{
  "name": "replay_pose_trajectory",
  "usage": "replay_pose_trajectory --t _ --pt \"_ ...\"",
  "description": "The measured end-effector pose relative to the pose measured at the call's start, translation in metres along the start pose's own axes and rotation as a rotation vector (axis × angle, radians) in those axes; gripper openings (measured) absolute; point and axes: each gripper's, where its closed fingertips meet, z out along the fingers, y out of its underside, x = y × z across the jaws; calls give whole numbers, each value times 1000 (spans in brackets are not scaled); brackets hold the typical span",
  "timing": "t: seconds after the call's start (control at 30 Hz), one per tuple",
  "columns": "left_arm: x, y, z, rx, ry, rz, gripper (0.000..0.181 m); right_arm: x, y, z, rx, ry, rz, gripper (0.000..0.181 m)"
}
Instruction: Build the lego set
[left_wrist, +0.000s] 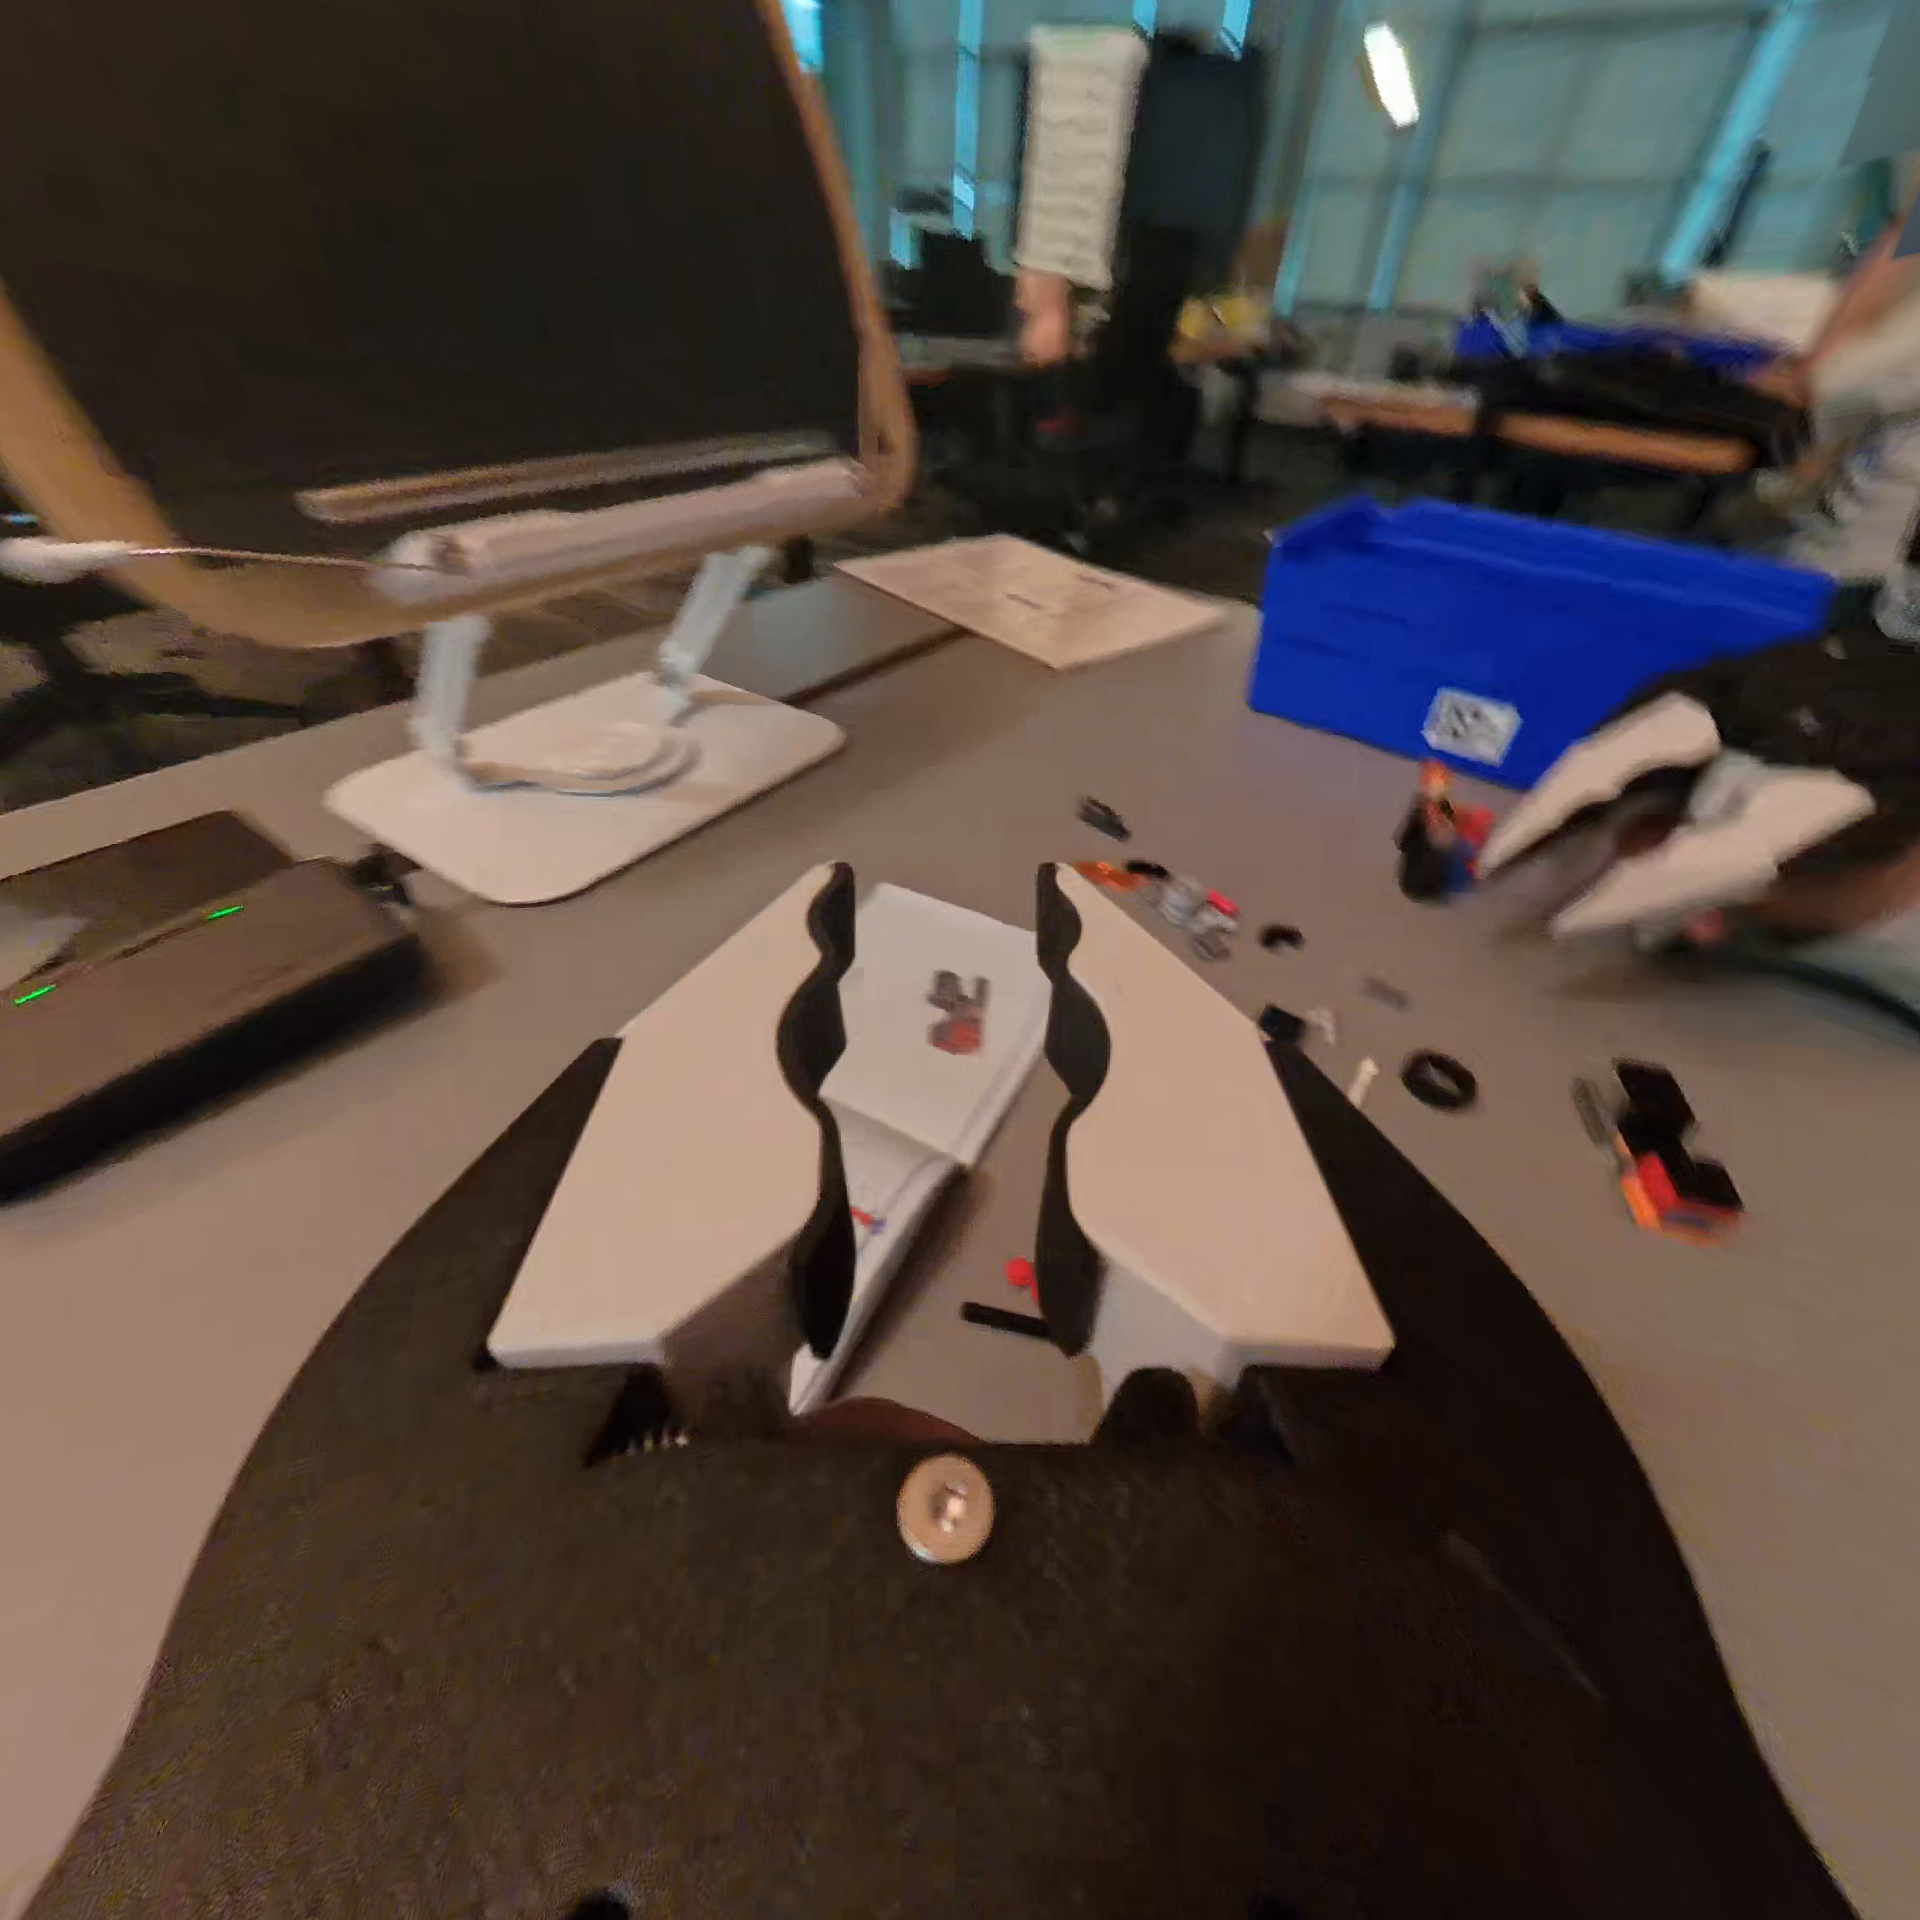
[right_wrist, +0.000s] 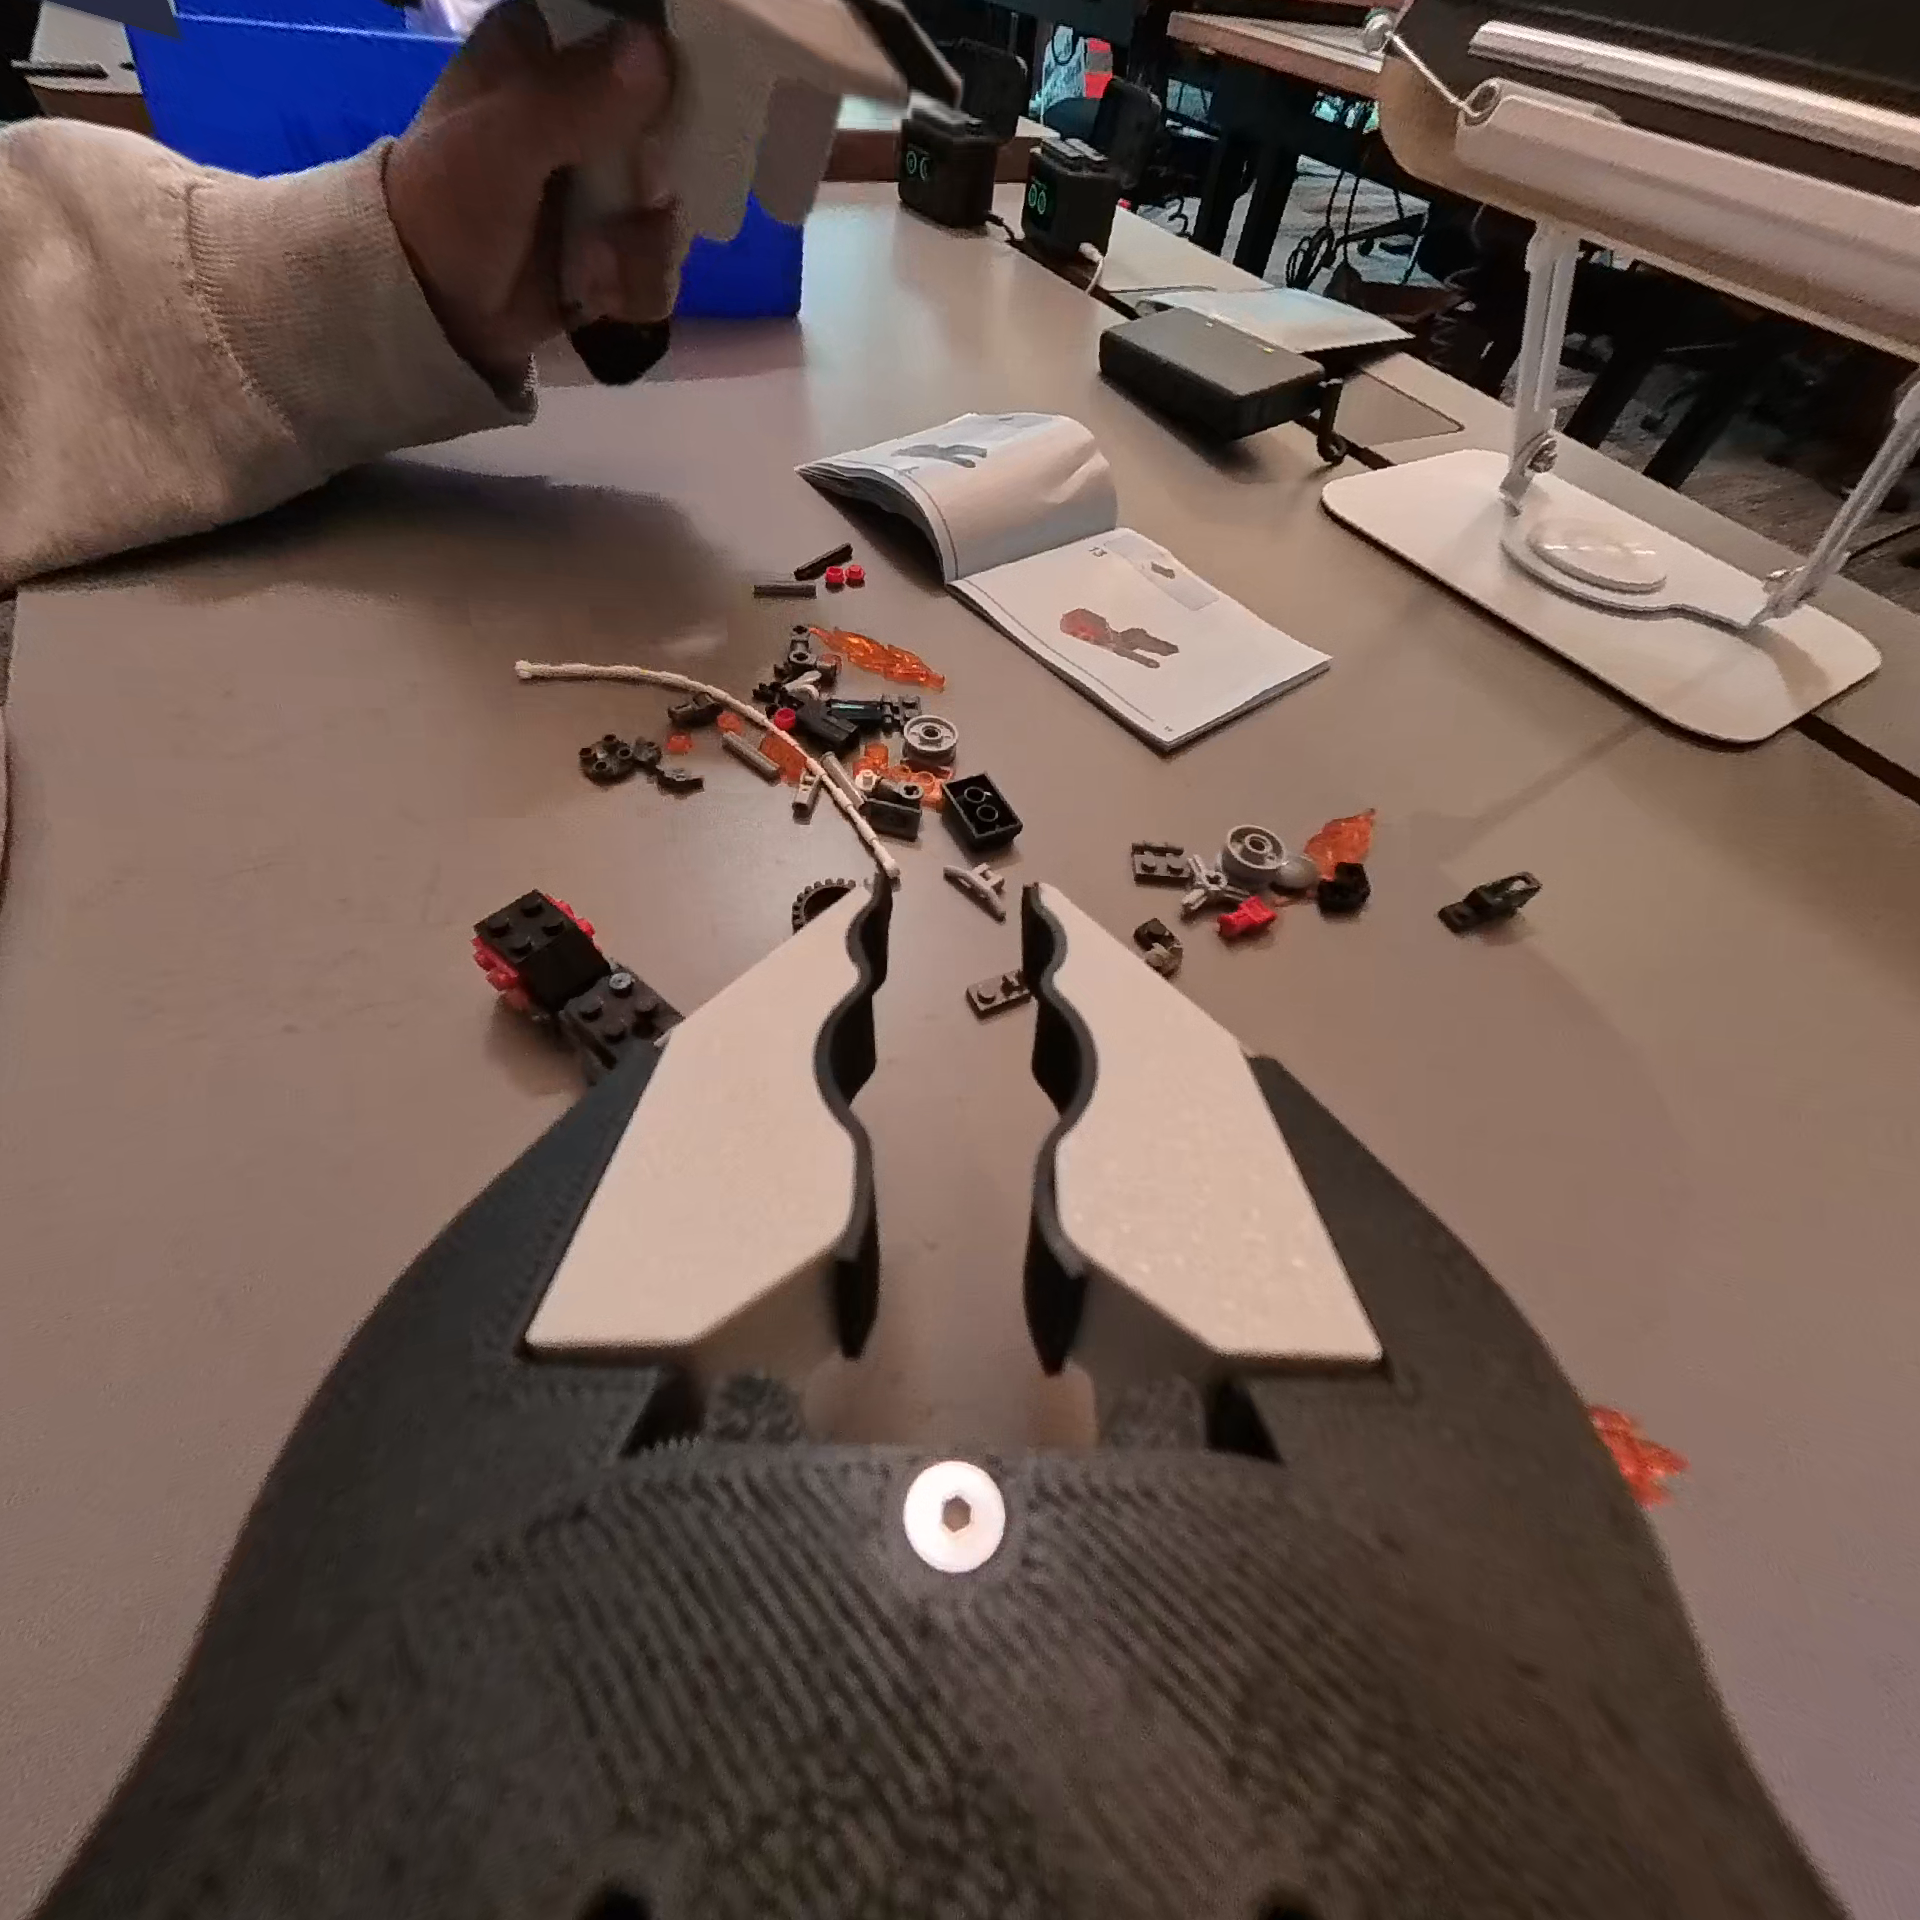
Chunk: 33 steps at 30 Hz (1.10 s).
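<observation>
My left gripper (left_wrist: 945, 883) is open and empty, raised over the open instruction booklet (left_wrist: 935, 997). My right gripper (right_wrist: 956, 896) is open and empty, low over the table, with a small dark plate (right_wrist: 997, 992) lying between its fingers. A pile of loose lego pieces (right_wrist: 831, 727) with a white string (right_wrist: 665, 681) lies ahead of it. A black and red partial build (right_wrist: 551, 956) sits by its left finger and also shows in the left wrist view (left_wrist: 1673, 1153). A minifigure (left_wrist: 1439, 842) stands just beside the right gripper's fingertips (left_wrist: 1507, 842).
A blue bin (left_wrist: 1507, 634) stands at the far right. A tablet on a white stand (left_wrist: 582, 790) and a black box (left_wrist: 156, 987) are on the left. A second cluster of pieces (right_wrist: 1247, 873) and a lone black piece (right_wrist: 1491, 899) lie to the right. A sleeved hand (right_wrist: 499, 239) holds the left gripper. My right fingertips sit around 25 cm from my left ones. To reach the lone black piece (right_wrist: 1491, 899) in a straight line is about 15 cm for my right fingers, about 25 cm for my left. Seen from the left wrist view (left_wrist: 1111, 816) as well.
</observation>
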Motion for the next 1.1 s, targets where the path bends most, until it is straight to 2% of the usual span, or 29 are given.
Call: replay_pose_trajectory --t 0.1,0.23,0.43,0.53,0.77,0.87,1.1 --pt "-27 -11 -14 99 -79 -140 28 0 1 0 -4 -1 4 24" --pt "-40 -9 -19 117 -87 -233 16 1 3 2 -20 7 5 24" --pt "-26 -3 -9 67 -57 -186 18 0 10 8 -77 10 -12 25" --pt "-20 0 -5 43 -43 -160 20 -4 15 11 -111 4 -33 16" --pt "-14 2 -2 32 -8 -170 24 -6 19 13 -139 -11 -38 12" --pt "-4 2 -1 28 53 -163 9 -6 17 12 -129 -12 -28 12" --pt "2 6 2 6 75 -144 3 -5 19 13 -141 -9 -26 13"
